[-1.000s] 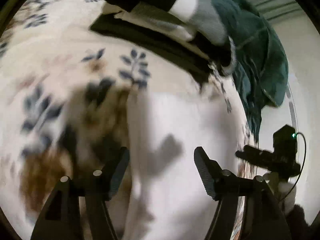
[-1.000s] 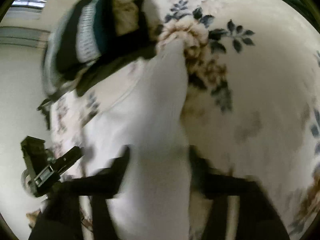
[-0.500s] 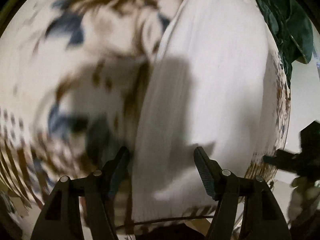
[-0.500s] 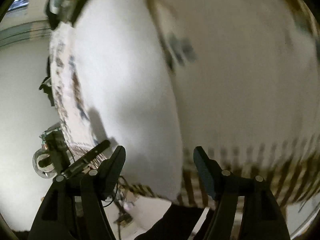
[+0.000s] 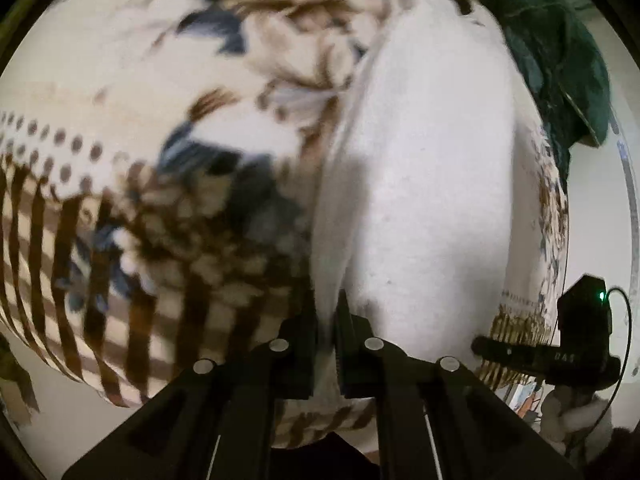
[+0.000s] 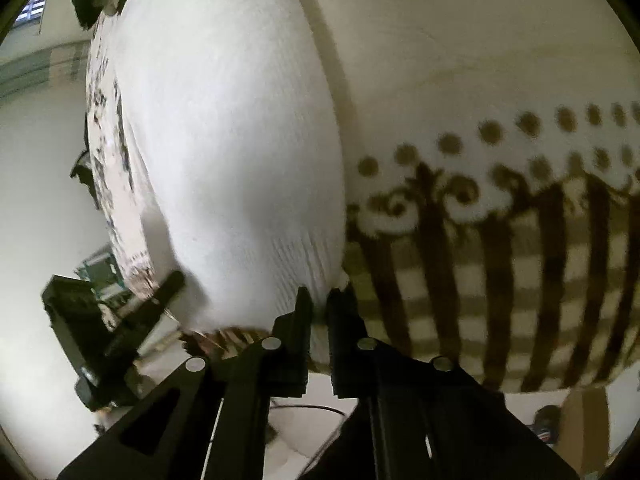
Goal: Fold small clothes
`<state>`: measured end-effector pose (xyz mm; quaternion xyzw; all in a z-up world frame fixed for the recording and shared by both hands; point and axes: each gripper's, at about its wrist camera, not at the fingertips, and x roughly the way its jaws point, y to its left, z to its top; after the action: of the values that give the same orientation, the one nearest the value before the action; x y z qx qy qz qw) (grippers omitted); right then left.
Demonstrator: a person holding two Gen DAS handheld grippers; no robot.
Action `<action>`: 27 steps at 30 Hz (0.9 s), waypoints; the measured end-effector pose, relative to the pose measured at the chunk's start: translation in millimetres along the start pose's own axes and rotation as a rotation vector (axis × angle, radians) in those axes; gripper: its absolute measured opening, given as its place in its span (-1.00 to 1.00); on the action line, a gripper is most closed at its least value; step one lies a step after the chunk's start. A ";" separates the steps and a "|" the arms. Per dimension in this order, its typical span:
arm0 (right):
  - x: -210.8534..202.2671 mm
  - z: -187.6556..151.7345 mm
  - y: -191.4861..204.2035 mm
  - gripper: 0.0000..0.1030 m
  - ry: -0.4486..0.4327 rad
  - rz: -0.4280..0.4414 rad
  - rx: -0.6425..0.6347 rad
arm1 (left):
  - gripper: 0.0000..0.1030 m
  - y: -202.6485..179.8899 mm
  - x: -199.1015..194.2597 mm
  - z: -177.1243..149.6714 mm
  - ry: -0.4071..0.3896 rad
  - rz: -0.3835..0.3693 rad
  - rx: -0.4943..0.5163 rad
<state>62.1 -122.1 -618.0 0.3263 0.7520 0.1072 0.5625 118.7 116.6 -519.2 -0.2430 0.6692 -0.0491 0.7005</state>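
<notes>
Both tongs are pressed together on the near edge of the white cloth (image 5: 432,184), one at each corner. The left tongs (image 5: 327,320) pinch its left near corner; the right tongs (image 6: 318,308) pinch its right near corner (image 6: 240,128). The cloth lies flat along the surface, over a flowered cover (image 5: 160,100) with a striped and dotted border, and runs away from the tongs toward a dark pile (image 5: 560,52) at the far end. The near edge of the cloth sits close to the border of the cover, near the surface's own edge.

The step in hand looks like the first fold: lift the near edge and carry it over to the far edge. To do it well, raise both corners together and level, so the edge stays straight and taut between the tongs without stretching the knit. Lift only enough for the fold to roll; a high lift would drag the far half along the cover. Carry forward evenly and lay the near edge squarely on the far one, corners matched, stopping short of the dark pile so nothing is caught. Check that each pinch holds cloth alone: the cover lies right beneath, and if it is caught too it will rise and spoil the fold. Let go only when the edge rests flat
</notes>
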 end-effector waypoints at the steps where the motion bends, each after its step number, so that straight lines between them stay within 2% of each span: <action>1: 1.2 1.3 -0.7 -0.86 0.011 -0.006 -0.001 | -0.80 8.7 2.9 0.9 0.009 -0.025 -0.021; 3: 8.6 5.2 -4.8 -0.79 0.031 0.030 0.022 | -0.54 18.8 3.2 3.4 0.030 -0.094 -0.052; 4: 6.7 9.1 -7.2 -0.74 0.029 0.058 0.039 | -0.05 21.7 3.3 4.7 0.031 -0.099 -0.048; 5: 0.3 14.0 -11.4 -0.47 0.030 0.070 0.042 | 0.31 24.3 4.1 7.3 0.025 -0.127 -0.045; 6: -2.4 16.4 -10.4 0.08 0.025 0.066 0.031 | 0.36 27.4 5.5 8.7 0.024 -0.160 -0.050; 7: -6.3 17.6 -9.3 0.33 0.005 0.066 0.015 | 0.36 27.4 13.8 11.4 0.040 -0.193 -0.065; 8: -8.3 18.5 -10.4 0.48 -0.009 0.085 0.003 | 0.36 26.1 22.9 11.7 0.056 -0.215 -0.075; 10: 3.7 22.8 -14.0 0.48 0.048 0.118 -0.001 | 0.36 27.2 37.0 13.3 0.092 -0.223 -0.074; 12: 19.2 26.3 -19.1 0.48 0.089 0.117 0.016 | 0.37 20.2 41.4 15.7 0.077 -0.189 -0.054; 14: 33.5 26.4 -21.8 0.48 0.114 0.151 0.030 | 0.36 4.2 41.6 13.1 0.053 -0.162 -0.014; 15: 36.9 26.0 -21.1 0.48 0.111 0.168 0.034 | 0.27 -1.2 38.3 11.5 0.041 -0.154 0.013; 17: 48.8 28.6 -14.3 0.43 0.127 0.240 0.040 | -0.69 -13.7 37.7 3.7 0.029 -0.173 0.049; 19: 59.2 25.4 -9.7 -0.22 0.150 0.283 0.062 | -0.69 -21.5 34.4 1.9 0.014 -0.195 0.057; 20: 61.4 23.9 -9.2 -0.66 0.146 0.285 0.069 | -0.70 -23.6 29.4 2.4 0.005 -0.201 0.054; 23: 52.4 18.6 -6.9 -0.71 0.108 0.322 0.086 | -0.70 -21.2 9.8 2.5 -0.006 -0.265 -0.013; 27: 7.7 18.7 5.8 -0.73 0.043 0.378 0.054 | -0.70 -23.2 -24.2 12.5 -0.040 -0.395 -0.091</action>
<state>80.2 -116.9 -627.3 0.4744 0.6919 0.1980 0.5071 134.3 109.2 -487.9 -0.4019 0.5962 -0.1505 0.6785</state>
